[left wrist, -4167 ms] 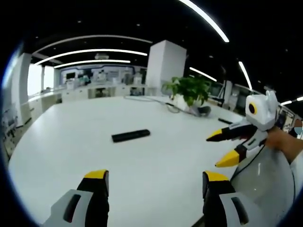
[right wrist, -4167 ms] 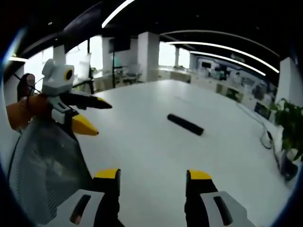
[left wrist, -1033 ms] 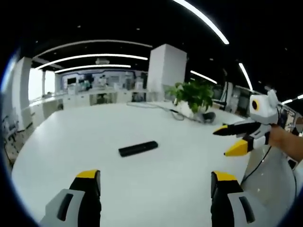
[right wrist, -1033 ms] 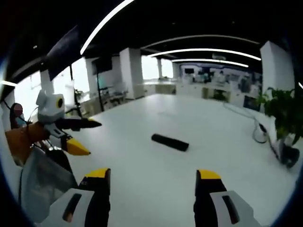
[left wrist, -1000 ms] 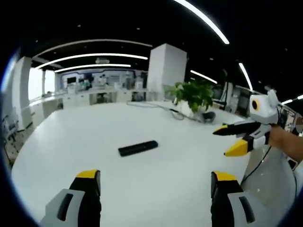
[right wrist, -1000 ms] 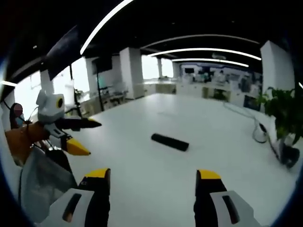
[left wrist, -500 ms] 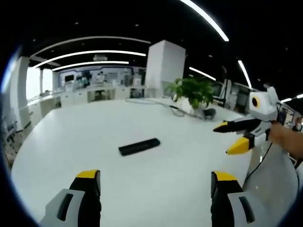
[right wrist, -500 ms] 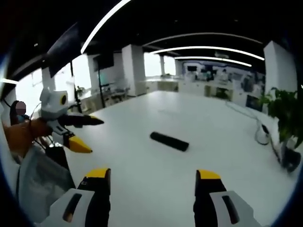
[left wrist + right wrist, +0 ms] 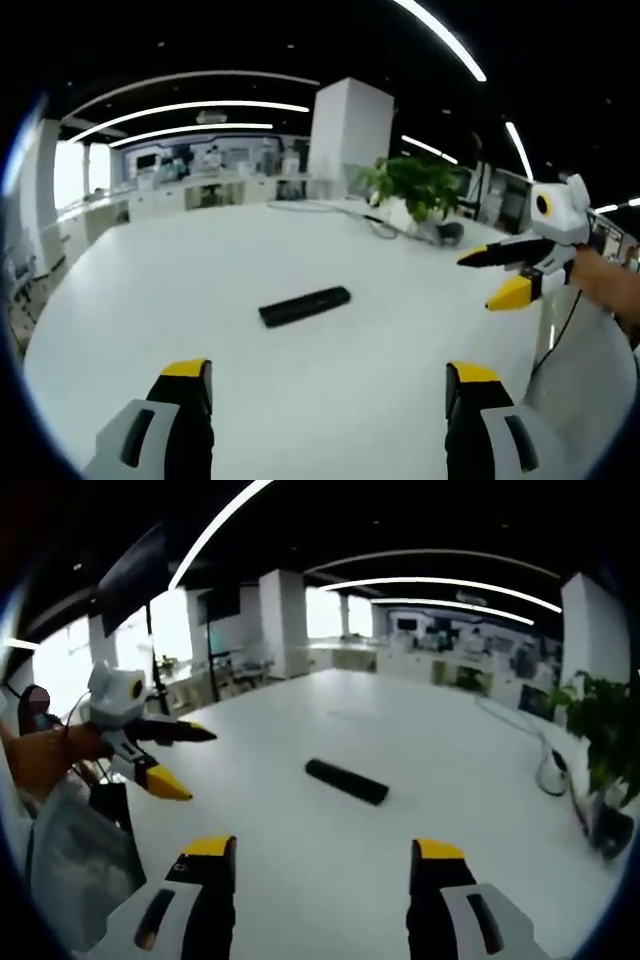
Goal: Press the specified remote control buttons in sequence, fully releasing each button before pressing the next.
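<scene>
I see the black remote control (image 9: 305, 306) lying flat on the white worktop (image 9: 150, 290), out in the open middle, well apart from both grippers. My left gripper (image 9: 328, 375) hangs above the near edge with its jaws spread wide and empty. My right gripper (image 9: 325, 852) is likewise parted, nothing between its yellow-tipped jaws. A potted plant (image 9: 412, 187) stands on the far side of the worktop, beyond the remote.
</scene>
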A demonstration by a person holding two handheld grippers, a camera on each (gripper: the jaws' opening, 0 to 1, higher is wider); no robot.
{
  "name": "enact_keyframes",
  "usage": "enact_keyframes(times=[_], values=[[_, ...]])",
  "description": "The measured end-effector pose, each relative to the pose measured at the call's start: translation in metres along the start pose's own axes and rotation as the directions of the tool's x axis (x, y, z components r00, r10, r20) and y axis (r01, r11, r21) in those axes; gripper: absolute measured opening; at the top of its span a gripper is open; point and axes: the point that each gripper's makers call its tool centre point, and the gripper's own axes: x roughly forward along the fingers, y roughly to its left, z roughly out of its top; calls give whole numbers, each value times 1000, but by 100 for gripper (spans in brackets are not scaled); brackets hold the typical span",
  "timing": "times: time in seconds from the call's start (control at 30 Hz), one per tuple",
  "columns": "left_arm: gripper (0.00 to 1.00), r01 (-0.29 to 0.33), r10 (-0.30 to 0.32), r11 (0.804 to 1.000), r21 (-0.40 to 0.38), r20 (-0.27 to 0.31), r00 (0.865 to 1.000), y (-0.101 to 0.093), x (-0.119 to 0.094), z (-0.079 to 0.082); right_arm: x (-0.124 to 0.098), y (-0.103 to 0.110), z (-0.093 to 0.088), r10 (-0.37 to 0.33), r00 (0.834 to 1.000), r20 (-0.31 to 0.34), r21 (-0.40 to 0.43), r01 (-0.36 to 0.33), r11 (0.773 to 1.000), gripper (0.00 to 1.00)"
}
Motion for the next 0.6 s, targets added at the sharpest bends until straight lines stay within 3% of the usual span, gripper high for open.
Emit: enact_keyframes(times=[0.3, 0.6], values=[[100, 0, 0, 1000, -3, -36, 999, 13, 12, -10, 10, -10, -2, 3, 1000, -24, -23, -3, 1000, 67], [98, -5, 4, 1000, -13, -44, 999, 28, 22, -8, 21, -20, -5, 0, 999, -46, -36, -2, 999, 66]])
